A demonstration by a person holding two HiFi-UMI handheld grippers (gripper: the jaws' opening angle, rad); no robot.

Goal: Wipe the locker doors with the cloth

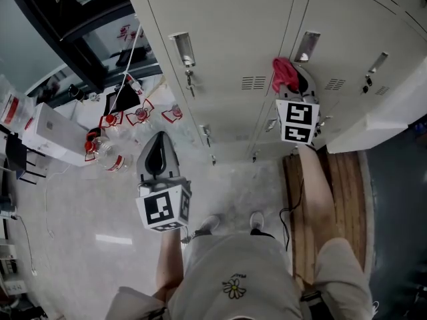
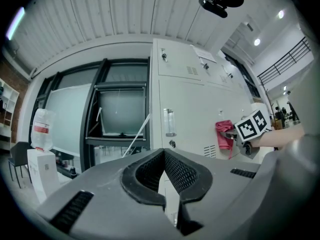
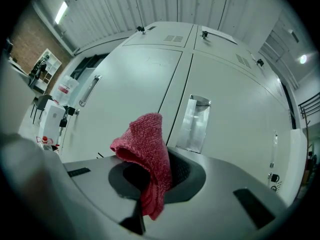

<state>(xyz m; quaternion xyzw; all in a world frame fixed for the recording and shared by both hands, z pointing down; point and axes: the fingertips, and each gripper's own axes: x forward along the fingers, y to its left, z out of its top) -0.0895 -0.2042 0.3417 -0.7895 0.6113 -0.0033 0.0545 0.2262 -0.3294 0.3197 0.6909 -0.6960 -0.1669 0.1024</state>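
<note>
Cloth (image 1: pixel 285 74), clamped in the right gripper (image 1: pixel 298 85) by the upper-right locker door (image 1: pixel 333 39), suggests wiping is in hand; next, press and sweep, with the left gripper (image 1: pixel 159 142) closed and empty.

Right gripper view: cloth (image 3: pixel 145 154) covers the spot where the right gripper (image 3: pixel 150 184)'s jaws meet, so the pinch itself is hidden. Can't tell if cloth touches the locker door (image 3: pixel 135 84) ahead of the tool.

Head view: same jaws hidden behind marker cube (image 1: pixel 297 121) & cloth. Lockers (image 1: pixel 347 19) cut off by top & right edges. Person (image 1: pixel 240 279) cut off at bottom. Bottles (image 1: pixel 107 153) left of left gripper (image 1: pixel 159 145): labels too small to read.

Left gripper view: dark device (image 2: pixel 220 3) above the tool, cut by top edge, partly blurred. Sheet (image 2: pixel 202 54) on upper locker: print unreadable.
</note>
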